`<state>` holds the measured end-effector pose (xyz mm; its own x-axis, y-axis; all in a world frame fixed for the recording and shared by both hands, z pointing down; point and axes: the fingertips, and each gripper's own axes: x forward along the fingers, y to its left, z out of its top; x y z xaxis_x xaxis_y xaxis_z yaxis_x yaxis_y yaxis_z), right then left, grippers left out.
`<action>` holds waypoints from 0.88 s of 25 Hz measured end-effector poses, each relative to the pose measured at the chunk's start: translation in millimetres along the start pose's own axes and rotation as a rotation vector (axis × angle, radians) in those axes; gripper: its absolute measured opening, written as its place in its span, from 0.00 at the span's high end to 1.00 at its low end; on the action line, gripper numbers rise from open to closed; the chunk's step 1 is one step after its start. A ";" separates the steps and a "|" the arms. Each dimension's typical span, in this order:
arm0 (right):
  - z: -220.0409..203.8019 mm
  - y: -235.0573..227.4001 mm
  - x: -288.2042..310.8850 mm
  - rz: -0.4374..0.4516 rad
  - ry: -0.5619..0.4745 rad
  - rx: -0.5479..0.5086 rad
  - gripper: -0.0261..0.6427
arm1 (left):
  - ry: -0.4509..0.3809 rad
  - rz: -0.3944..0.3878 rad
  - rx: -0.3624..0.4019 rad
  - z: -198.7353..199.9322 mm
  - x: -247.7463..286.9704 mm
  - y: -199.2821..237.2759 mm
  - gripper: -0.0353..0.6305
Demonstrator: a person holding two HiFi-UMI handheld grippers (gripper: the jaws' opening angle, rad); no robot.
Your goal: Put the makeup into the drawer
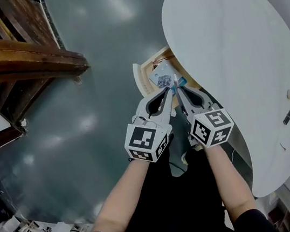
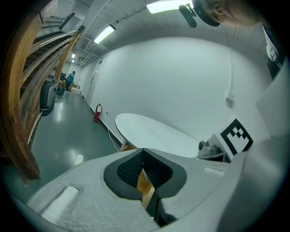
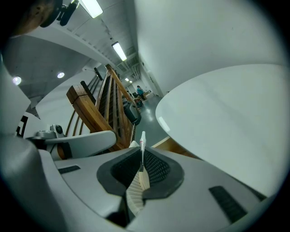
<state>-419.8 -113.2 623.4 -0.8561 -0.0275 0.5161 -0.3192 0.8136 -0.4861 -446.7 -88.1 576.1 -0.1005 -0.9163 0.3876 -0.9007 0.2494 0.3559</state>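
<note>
Makeup stick (image 3: 142, 152) pinched in right hand-held gripper (image 1: 178, 89) near drawer (image 1: 140, 80)

Left bare forearm (image 1: 125, 189) and right bare forearm (image 1: 228, 176) extend forward and downward, side by side. Each carries pale grey two-jaw tongs behind a black-and-white marker cube (left cube (image 1: 147, 139), right cube (image 1: 212, 126)). The left tongs (image 1: 166, 93) and right tongs (image 1: 178, 89) converge, tips nearly touching. Left jaws meet at the tip with nothing between the ribbed pads. Right jaws are clamped on a thin white stick (image 3: 142, 145), which projects past the tips.
</note>
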 end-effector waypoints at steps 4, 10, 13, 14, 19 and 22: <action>-21.4 -7.9 19.9 -0.008 0.026 -0.022 0.90 | 0.000 0.004 -0.009 -14.7 6.0 14.5 0.93; -40.9 -20.7 39.6 -0.025 0.057 -0.059 0.90 | -0.002 0.002 -0.019 -25.8 14.4 25.4 0.93; -48.3 -27.6 49.0 -0.028 0.071 -0.072 0.90 | -0.006 -0.001 -0.019 -28.7 19.1 28.1 0.93; -50.8 -29.8 52.3 -0.029 0.077 -0.075 0.90 | -0.007 -0.002 -0.019 -29.5 20.5 29.0 0.93; -62.0 -36.7 66.0 -0.033 0.105 -0.093 0.90 | -0.012 0.000 -0.020 -31.6 22.8 33.0 0.93; -65.8 -37.6 71.7 -0.028 0.117 -0.108 0.90 | -0.014 0.004 -0.023 -32.6 23.2 35.6 0.93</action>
<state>-442.4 -107.6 725.0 -0.7922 0.0120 0.6102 -0.2913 0.8711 -0.3953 -467.4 -90.2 625.5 -0.1104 -0.9195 0.3773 -0.8901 0.2604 0.3740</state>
